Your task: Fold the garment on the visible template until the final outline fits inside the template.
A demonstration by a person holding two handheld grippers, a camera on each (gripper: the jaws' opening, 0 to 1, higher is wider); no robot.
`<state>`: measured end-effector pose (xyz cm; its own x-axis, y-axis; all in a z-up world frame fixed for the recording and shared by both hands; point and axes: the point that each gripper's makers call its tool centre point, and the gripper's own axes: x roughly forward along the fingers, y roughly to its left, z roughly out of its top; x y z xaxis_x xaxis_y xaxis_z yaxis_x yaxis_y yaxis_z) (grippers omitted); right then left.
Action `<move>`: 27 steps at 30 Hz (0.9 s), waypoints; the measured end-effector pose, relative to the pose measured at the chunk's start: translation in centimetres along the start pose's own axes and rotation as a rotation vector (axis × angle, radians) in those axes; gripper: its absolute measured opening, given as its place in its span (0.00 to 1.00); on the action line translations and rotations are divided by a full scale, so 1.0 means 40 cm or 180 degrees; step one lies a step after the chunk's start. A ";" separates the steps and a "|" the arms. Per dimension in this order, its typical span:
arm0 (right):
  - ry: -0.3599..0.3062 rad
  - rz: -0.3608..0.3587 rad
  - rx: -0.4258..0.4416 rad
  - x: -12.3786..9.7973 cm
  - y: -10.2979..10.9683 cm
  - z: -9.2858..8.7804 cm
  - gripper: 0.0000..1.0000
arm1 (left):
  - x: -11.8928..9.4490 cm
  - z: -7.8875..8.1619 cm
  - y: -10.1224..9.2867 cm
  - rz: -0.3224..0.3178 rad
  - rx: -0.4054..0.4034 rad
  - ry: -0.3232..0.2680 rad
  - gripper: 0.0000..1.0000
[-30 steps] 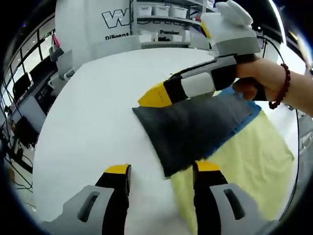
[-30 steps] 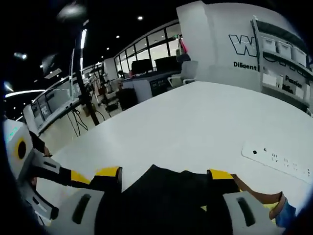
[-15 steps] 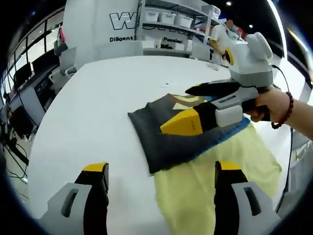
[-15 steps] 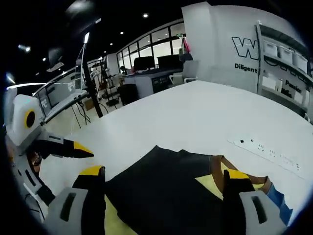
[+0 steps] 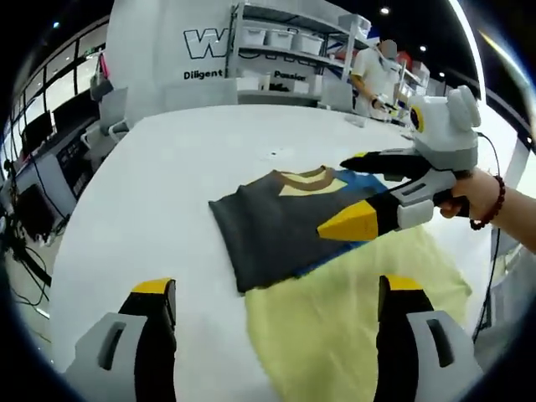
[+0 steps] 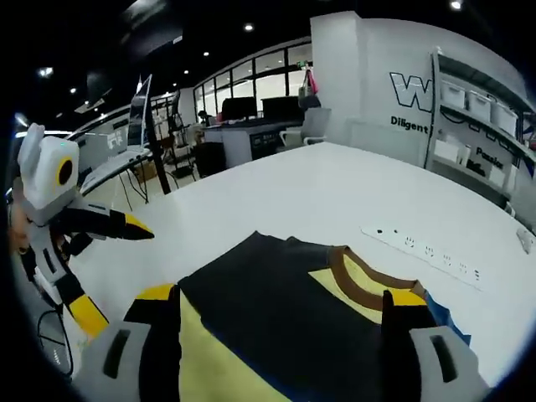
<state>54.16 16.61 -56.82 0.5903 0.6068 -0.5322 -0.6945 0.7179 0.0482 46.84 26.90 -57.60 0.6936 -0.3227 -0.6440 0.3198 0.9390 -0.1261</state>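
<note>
1. Dark grey garment point(image 5: 280, 230), folded flat, lies on the white table point(image 5: 159, 193); brown collar point(image 5: 303, 177) with a yellow inner patch shows at its far edge in the left gripper view.
2. Blue layer edges out from under the grey along the side toward the right gripper point(image 5: 356, 197).
3. Yellow template point(image 5: 335, 322) lies beneath and beside the garment; garment covers only its far part, with some grey lying on bare table.
4. Right gripper, held in a hand point(image 5: 473, 194) with a bead bracelet point(image 5: 494, 205), hovers over the garment's blue-edged side; jaws parted, nothing between them.
5. Left gripper point(image 5: 272, 293) sits at the near side; jaws wide apart, empty, one over table, one over template.
6. Right gripper view: same garment point(image 6: 276, 310) between that gripper's spread jaws; left gripper point(image 6: 109, 251) off to the side, above the table edge.
7. White power strip point(image 6: 427, 251) lies on the table beyond the collar.
8. Shelving with bins point(image 5: 285, 33) and a person point(image 5: 373, 71) stand past the table.
</note>
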 end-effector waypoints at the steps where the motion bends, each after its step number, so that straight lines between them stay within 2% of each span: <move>1: -0.0013 -0.0005 0.0015 -0.013 0.001 -0.002 0.99 | -0.006 -0.003 -0.005 -0.0026 -0.0040 -0.0014 0.98; 11: -0.0005 -0.0107 0.0048 -0.107 -0.022 -0.045 0.99 | -0.054 -0.044 -0.020 -0.0040 -0.0012 0.0011 0.99; 16: 0.0001 -0.0173 0.0131 -0.151 -0.030 -0.073 0.99 | -0.074 -0.060 -0.033 -0.0044 0.0037 0.0045 0.95; 21: -0.0007 -0.0254 0.0190 -0.215 -0.046 -0.106 0.99 | -0.103 -0.074 -0.047 -0.0059 0.0101 0.0038 0.95; 27: 0.0052 -0.0343 0.0250 -0.257 -0.058 -0.150 0.99 | -0.128 -0.082 -0.061 -0.0082 0.0154 0.0024 0.89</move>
<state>47.23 6.66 -56.52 0.6525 0.5196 -0.5516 -0.5926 0.8035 0.0558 40.38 26.63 -56.48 0.6799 -0.3456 -0.6468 0.3684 0.9236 -0.1062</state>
